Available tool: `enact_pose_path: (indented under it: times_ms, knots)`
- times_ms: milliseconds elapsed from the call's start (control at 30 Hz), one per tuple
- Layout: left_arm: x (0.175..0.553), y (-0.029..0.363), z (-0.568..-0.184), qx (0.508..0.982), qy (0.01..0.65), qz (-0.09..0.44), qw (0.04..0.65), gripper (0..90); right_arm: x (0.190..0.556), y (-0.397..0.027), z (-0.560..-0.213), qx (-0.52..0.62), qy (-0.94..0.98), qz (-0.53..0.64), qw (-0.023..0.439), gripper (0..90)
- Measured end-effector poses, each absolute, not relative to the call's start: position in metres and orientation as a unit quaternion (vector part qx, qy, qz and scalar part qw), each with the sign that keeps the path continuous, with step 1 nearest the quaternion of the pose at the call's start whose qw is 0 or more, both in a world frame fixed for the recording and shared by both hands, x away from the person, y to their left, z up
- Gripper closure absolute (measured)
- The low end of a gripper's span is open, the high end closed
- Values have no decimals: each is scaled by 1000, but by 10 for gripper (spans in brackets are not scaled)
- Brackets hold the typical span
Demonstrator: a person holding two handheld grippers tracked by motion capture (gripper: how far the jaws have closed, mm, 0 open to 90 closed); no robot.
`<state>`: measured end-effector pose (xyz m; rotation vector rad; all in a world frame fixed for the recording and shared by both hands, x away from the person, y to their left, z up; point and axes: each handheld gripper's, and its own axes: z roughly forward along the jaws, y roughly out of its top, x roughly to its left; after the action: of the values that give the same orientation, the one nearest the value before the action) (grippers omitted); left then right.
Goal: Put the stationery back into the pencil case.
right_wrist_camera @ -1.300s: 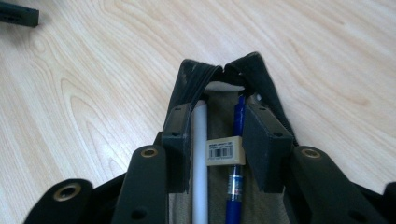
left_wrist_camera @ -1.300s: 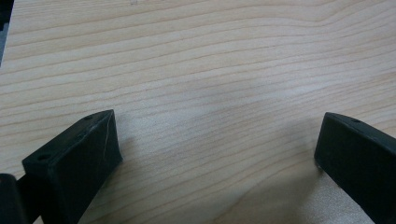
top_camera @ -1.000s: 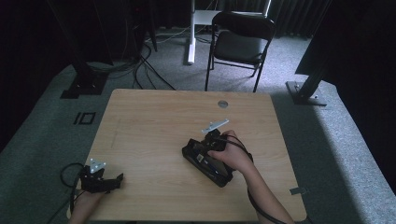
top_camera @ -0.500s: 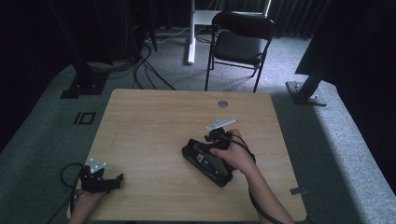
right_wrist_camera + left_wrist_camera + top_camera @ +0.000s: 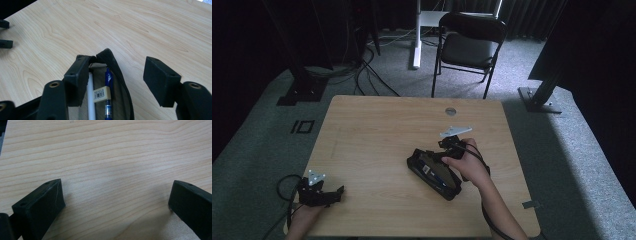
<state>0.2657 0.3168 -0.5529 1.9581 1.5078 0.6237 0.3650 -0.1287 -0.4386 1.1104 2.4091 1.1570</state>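
Dark room, wooden tabletop [image 5: 372, 130] | one black pencil case [image 5: 432, 172] lies open right of centre, long axis diagonal, directly under the right gripper [image 5: 117, 82], far from the left gripper [image 5: 319, 192] | inside: one blue pen [image 5: 108, 95], one white pen [image 5: 91, 100], one eraser [image 5: 102, 93] | right jaws just opening, one straddling the case's rim, gripping nothing | left jaws wide open, empty.
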Motion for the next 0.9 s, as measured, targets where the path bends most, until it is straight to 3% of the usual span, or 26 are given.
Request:
enact_pose_path:
  times_ms: [900]
  knots:
    - [266,317,-553,735,566,234,292,4,360,-173,-455,422,794,410,151,336]
